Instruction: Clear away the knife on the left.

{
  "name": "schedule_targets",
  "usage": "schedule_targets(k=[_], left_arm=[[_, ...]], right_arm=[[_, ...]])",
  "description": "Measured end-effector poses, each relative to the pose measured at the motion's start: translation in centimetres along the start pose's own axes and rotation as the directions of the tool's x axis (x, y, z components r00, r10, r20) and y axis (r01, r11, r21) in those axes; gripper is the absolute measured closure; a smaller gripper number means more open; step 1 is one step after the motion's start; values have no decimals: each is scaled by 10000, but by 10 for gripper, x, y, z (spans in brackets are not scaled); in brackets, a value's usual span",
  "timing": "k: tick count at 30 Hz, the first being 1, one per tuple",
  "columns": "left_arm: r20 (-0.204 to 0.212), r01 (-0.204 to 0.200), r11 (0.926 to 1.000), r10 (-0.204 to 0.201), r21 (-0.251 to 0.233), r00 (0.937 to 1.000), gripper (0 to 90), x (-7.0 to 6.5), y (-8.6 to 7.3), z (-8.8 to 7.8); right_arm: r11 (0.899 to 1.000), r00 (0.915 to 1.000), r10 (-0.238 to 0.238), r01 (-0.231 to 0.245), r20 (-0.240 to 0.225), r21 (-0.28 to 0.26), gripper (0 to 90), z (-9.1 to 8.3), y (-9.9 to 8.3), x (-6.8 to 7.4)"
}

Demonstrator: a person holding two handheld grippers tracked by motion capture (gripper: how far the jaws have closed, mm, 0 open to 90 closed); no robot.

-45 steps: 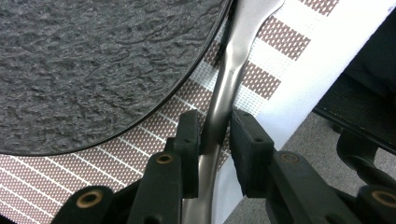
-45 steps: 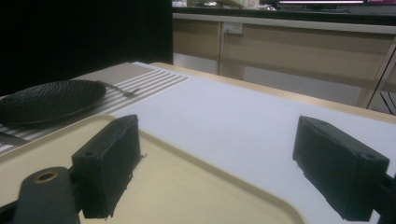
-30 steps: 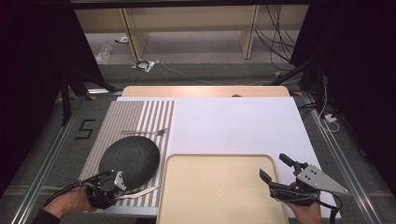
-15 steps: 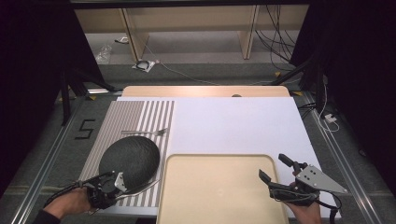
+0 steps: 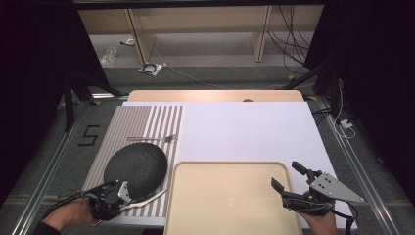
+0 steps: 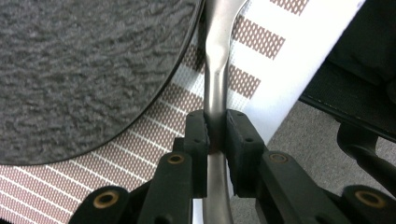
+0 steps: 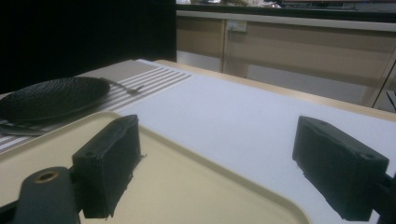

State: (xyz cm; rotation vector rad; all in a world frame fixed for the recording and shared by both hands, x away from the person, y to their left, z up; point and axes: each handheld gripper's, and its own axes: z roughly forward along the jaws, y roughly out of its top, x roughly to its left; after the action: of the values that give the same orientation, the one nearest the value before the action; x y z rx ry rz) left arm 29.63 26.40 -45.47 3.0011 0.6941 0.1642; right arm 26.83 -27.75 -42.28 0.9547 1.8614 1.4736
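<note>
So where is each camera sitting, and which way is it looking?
High view: fixed above the person's side of the table, looking forward and down; both hands come in from the bottom, with the left gripper and right gripper.
Left gripper view: rides on the left gripper, looking down along its jaws, shut on a metal utensil handle beside the black plate.
Right gripper view: rides on the right gripper, looking low across the beige tray; its jaws stand open.
Shared: the black plate, fork and striped placemat appear in the high and right gripper views.
</note>
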Motion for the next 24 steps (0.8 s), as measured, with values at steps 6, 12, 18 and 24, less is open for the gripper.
schedule_targets(k=[6, 12, 18, 24], left_arm=[[233, 156, 9994, -149, -307, 9996, 791, -2, -7, -3], [467, 278, 9956, -237, -890, 9986, 790, -4, -5, -13], [476, 520, 9841, -445, -1698, 9979, 790, -9, 13, -24], [295, 432, 9732, -375, -2259, 9989, 790, -16, 34, -31]], right_arm=[[10000, 10000, 59, -59, -49, 38, 162, 1, 0, 0], [9999, 10000, 35, -34, -39, 110, 162, 1, 0, 1], [10000, 9999, 96, -95, -57, 13, 162, 1, 0, 0], [10000, 9999, 69, -69, -74, 17, 162, 0, 0, 1]])
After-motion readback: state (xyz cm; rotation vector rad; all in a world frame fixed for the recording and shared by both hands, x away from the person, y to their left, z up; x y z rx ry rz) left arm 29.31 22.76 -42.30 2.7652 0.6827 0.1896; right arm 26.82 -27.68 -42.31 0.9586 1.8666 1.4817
